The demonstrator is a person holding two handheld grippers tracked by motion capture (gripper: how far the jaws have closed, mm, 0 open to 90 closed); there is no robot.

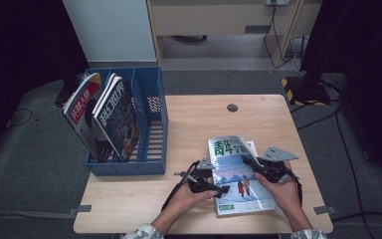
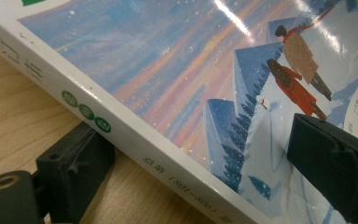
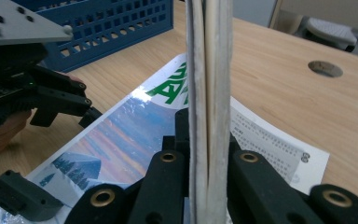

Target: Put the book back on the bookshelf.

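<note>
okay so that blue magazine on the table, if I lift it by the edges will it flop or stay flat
The magazine will probably sag: its far end already curls up off the table. The glossy cover shows glare, so it may slide in the jaws. The right gripper is clamped on a thin sheaf of pages, the left gripper straddles the spine edge; two-sided support should help.

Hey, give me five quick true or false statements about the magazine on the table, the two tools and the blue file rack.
1. The right tool is shut on the edge of the magazine. True.
2. The blue file rack holds no magazines. False: two magazines stand tilted in its left compartments.
3. The left tool has one jaw under the magazine's spine and one over its cover. True.
4. The magazine's cover is plain red. False: it shows a snowy blue scene with two figures.
5. The rack stands at the table's right end. False: it stands at the left end.
</note>
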